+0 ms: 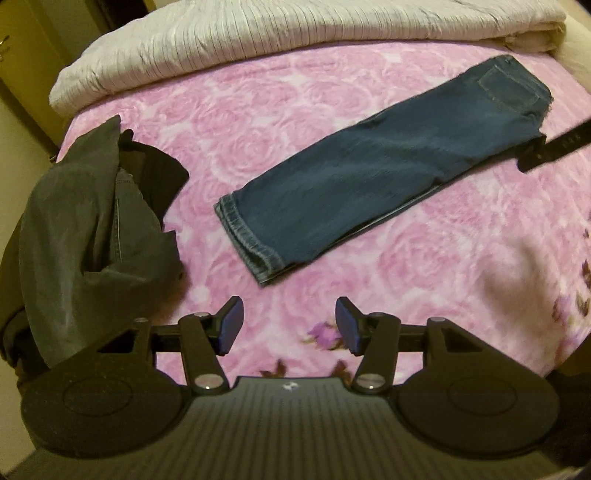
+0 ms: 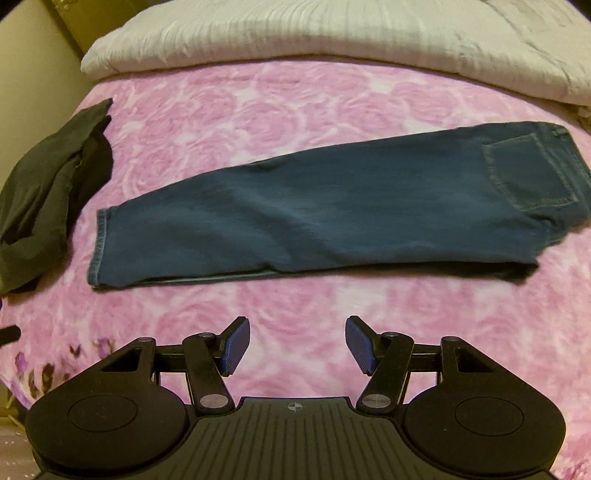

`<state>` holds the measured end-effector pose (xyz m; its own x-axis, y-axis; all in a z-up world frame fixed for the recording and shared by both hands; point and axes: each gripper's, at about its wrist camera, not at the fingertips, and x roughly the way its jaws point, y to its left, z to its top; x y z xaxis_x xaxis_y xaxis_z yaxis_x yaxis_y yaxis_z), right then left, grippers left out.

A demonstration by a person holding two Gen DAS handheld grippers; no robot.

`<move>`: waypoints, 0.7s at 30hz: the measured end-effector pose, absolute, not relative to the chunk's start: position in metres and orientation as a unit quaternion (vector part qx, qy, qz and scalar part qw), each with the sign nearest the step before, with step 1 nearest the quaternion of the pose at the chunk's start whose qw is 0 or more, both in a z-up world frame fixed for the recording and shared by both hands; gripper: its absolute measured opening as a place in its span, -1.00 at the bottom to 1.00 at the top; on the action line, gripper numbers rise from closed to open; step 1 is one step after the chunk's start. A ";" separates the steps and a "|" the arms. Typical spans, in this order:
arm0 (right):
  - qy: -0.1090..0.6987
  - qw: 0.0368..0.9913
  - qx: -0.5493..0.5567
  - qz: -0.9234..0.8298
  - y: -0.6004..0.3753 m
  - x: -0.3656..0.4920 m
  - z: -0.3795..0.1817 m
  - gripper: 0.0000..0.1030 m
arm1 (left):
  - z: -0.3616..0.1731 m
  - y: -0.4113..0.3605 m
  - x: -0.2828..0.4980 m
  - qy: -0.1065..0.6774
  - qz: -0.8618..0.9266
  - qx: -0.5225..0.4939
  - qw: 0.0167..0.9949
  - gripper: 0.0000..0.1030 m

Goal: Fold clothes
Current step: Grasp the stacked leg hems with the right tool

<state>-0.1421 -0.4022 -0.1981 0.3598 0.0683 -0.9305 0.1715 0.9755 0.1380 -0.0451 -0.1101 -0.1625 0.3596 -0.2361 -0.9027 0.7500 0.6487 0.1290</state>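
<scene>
Left view only: right gripper (image 1: 532,153) at jeans (image 1: 369,177) waist
Left gripper (image 1: 289,325): parted, empty, opening
Right gripper (image 2: 297,345): wide, empty
Jeans: folded lengthwise, ahead of fingers (flat on blanket (image 2: 295,314))
Left of fingers: dark pile (image 1: 92,229)
Beyond: duvet (image 2: 295,33)

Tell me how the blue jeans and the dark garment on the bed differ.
The jeans are blue denim; the dark garment is greyish-black, thinner-looking cloth. The jeans lie flat, folded lengthwise into one long strip, leg over leg; the dark garment sits bunched in a rumpled heap. The jeans lie mid-bed; the dark garment lies off beyond their hem end, near the bed's edge. Both rest on the pink rose blanket, untouched by either hand-held gripper.
</scene>
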 end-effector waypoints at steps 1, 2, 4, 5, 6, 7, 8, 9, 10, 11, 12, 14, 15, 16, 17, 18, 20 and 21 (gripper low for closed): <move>0.566 0.818 0.100 -0.033 -0.392 -0.135 -0.202 0.19 | -0.165 -0.105 -0.040 0.468 -0.321 0.276 0.776 -0.02; 0.564 0.820 0.089 -0.027 -0.378 -0.129 -0.206 0.19 | -0.168 -0.100 -0.035 0.466 -0.324 0.279 0.774 -0.02; 0.560 0.826 0.067 -0.017 -0.352 -0.116 -0.215 0.19 | -0.175 -0.088 -0.023 0.463 -0.324 0.283 0.775 -0.02; 0.551 0.833 0.041 -0.001 -0.333 -0.110 -0.222 0.19 | -0.178 -0.082 -0.017 0.462 -0.323 0.285 0.775 -0.02; 0.542 0.840 0.016 0.014 -0.314 -0.105 -0.229 0.19 | -0.182 -0.075 -0.011 0.461 -0.323 0.286 0.775 -0.01; 0.531 0.847 -0.020 0.037 -0.292 -0.100 -0.237 0.19 | -0.186 -0.069 -0.007 0.461 -0.324 0.286 0.775 -0.01; 0.514 0.853 -0.058 0.065 -0.268 -0.096 -0.248 0.19 | -0.190 -0.063 -0.003 0.461 -0.324 0.286 0.775 -0.01; 0.494 0.858 -0.102 0.099 -0.242 -0.094 -0.259 0.19 | -0.195 -0.057 0.001 0.460 -0.324 0.286 0.775 -0.01; 0.478 0.858 -0.135 0.128 -0.221 -0.094 -0.272 0.19 | -0.200 -0.051 0.005 0.461 -0.325 0.284 0.775 -0.01; 0.461 0.857 -0.168 0.156 -0.200 -0.095 -0.284 0.19 | -0.204 -0.046 0.008 0.462 -0.327 0.282 0.775 -0.01; 0.446 0.855 -0.194 0.179 -0.182 -0.096 -0.296 0.19 | -0.210 -0.039 0.011 0.463 -0.328 0.279 0.775 -0.01; 0.419 0.850 -0.234 0.219 -0.153 -0.099 -0.318 0.19 | -0.220 -0.028 0.015 0.467 -0.326 0.275 0.775 -0.01; 0.405 0.846 -0.253 0.239 -0.139 -0.101 -0.329 0.19 | -0.225 -0.023 0.017 0.469 -0.325 0.273 0.774 -0.01; 0.391 0.845 -0.268 0.249 -0.130 -0.102 -0.336 0.18 | -0.230 -0.019 0.019 0.473 -0.324 0.272 0.773 -0.01; 0.386 0.843 -0.273 0.258 -0.124 -0.102 -0.341 0.18 | -0.233 -0.016 0.020 0.475 -0.324 0.270 0.772 -0.01; 0.387 0.842 -0.268 0.264 -0.120 -0.100 -0.344 0.14 | -0.237 -0.012 0.021 0.478 -0.324 0.268 0.771 -0.01; 0.387 0.839 -0.270 0.272 -0.112 -0.096 -0.349 0.00 | -0.242 -0.007 0.022 0.482 -0.326 0.267 0.768 -0.01; 0.383 0.838 -0.277 0.273 -0.110 -0.094 -0.350 -0.38 | -0.243 -0.005 0.023 0.483 -0.327 0.267 0.767 -0.01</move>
